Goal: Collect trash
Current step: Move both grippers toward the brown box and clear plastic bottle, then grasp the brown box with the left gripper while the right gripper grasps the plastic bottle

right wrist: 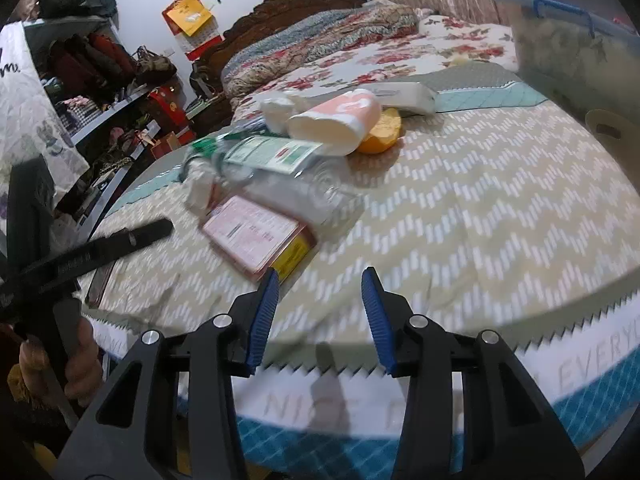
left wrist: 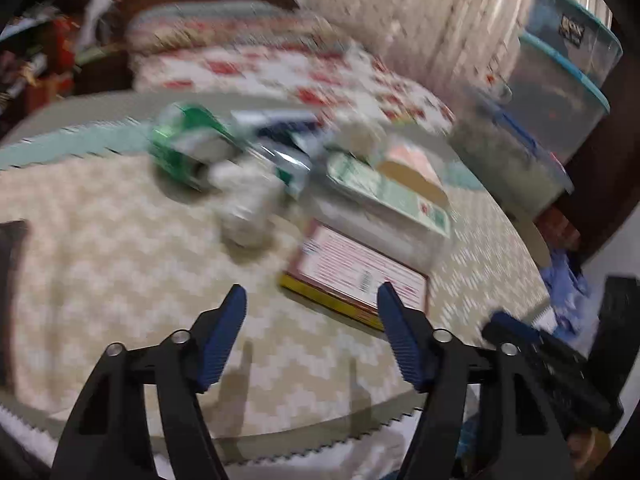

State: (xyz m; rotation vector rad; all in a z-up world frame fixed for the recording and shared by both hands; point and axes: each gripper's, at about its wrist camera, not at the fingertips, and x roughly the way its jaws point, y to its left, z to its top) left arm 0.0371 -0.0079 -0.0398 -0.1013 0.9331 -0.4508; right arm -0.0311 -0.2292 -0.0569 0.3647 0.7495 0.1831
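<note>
Trash lies in a heap on a round table with a beige zigzag cloth (left wrist: 100, 264) (right wrist: 480, 220). A flat red and yellow box (left wrist: 356, 276) (right wrist: 256, 236) lies nearest. Behind it lies a clear plastic bottle with a green label (left wrist: 384, 196) (right wrist: 288, 172), a crushed green can (left wrist: 184, 148), a small white bottle (left wrist: 244, 208) (right wrist: 198, 192), a pink and white wrapper (right wrist: 336, 120) and an orange peel (right wrist: 382, 132). My left gripper (left wrist: 312, 300) is open and empty, just short of the box. My right gripper (right wrist: 320, 284) is open and empty over the table's near edge.
Stacked clear storage bins with blue lids (left wrist: 560, 80) (right wrist: 576, 40) stand at the table's far right. A bed with a floral cover (right wrist: 380, 40) lies behind. Cluttered shelves (right wrist: 92, 80) stand at the left. The left gripper's body (right wrist: 80, 256) shows in the right wrist view.
</note>
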